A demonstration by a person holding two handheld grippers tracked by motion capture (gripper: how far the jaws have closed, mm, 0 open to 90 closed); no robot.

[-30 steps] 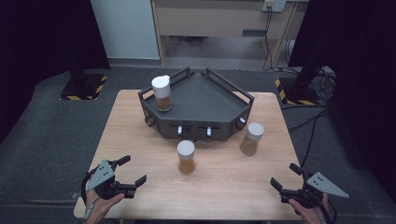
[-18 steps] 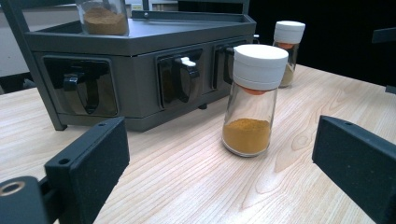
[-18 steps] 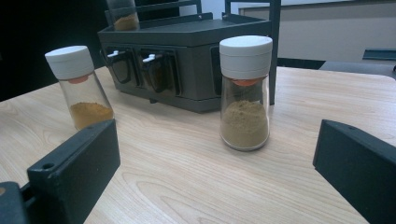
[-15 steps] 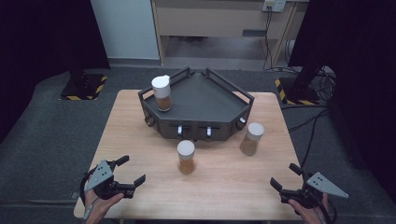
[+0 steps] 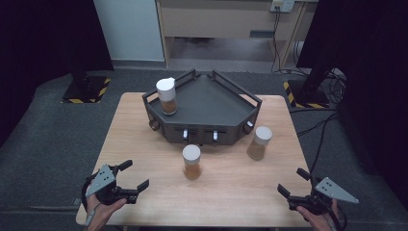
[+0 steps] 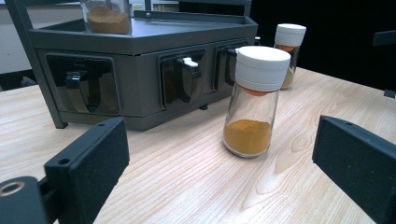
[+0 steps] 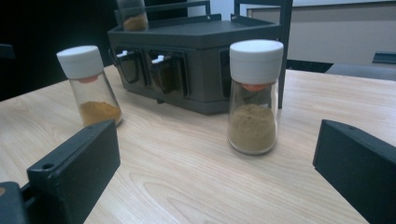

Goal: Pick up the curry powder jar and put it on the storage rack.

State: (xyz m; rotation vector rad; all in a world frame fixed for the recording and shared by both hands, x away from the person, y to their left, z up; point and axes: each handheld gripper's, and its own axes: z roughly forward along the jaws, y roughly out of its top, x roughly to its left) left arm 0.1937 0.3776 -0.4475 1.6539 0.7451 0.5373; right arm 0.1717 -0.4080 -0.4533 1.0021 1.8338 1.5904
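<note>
Both claws hover low over the near edge of the tabletop (image 5: pixel 144 144), jaws spread wide and holding nothing, so this looks like the approach before a first pick. The left claw (image 5: pixel 129 177) faces the jar of orange spice (image 5: pixel 191 161) standing upright near the middle of the tabletop, just in front of the dark rack (image 5: pixel 204 108); the right claw (image 5: pixel 294 183) faces the jar of brown spice (image 5: pixel 260 143) beside the rack's right corner. A third jar (image 5: pixel 167 95) already stands on the rack's top, at its left. The next move likely calls for each claw to advance level until its jar sits between the jaws, then close below the white cap. Compared with a second ago, the left claw has shifted only slightly; the jars have not moved
</note>
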